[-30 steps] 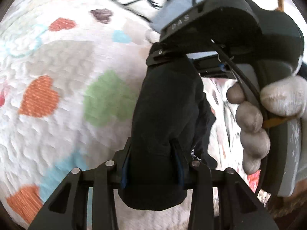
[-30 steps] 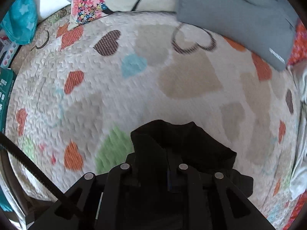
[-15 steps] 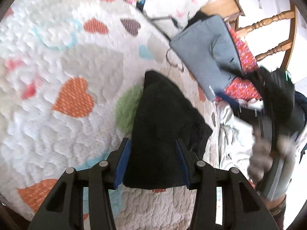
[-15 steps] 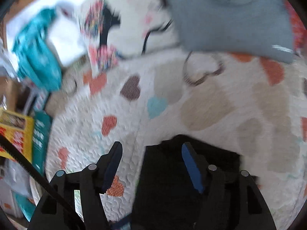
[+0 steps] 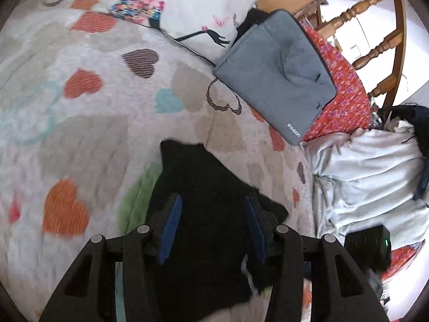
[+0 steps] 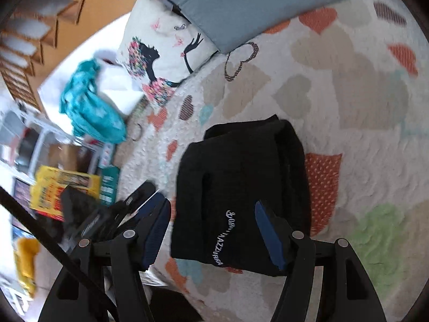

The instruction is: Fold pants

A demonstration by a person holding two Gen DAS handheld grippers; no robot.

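Observation:
The black pants [image 5: 203,177] lie folded in a compact bundle on the heart-patterned quilt [image 5: 88,134]. My left gripper [image 5: 211,222] hovers over the near end. Its jaws are opening, with black cloth between the blue pads [image 5: 170,225] and spreading past them on both sides. In the right wrist view the pants [image 6: 241,166] show white lettering near their front edge. My right gripper [image 6: 214,230] stands open and wide just over that edge, its pads clear of the cloth. The left gripper's body [image 6: 102,214] shows blurred at the left.
A grey padded sleeve [image 5: 276,86] and a printed pillow [image 5: 193,8] lie at the far side of the quilt. Pale crumpled cloth [image 5: 370,177] is heaped at the right by a wooden chair [image 5: 375,26]. A teal cloth [image 6: 91,107] and boxes [image 6: 64,187] sit past the bed's edge.
The right gripper has let go of the pants, opened wide and swung round to their side. The left jaws have widened and drawn back, and the bundle now rests on the quilt.

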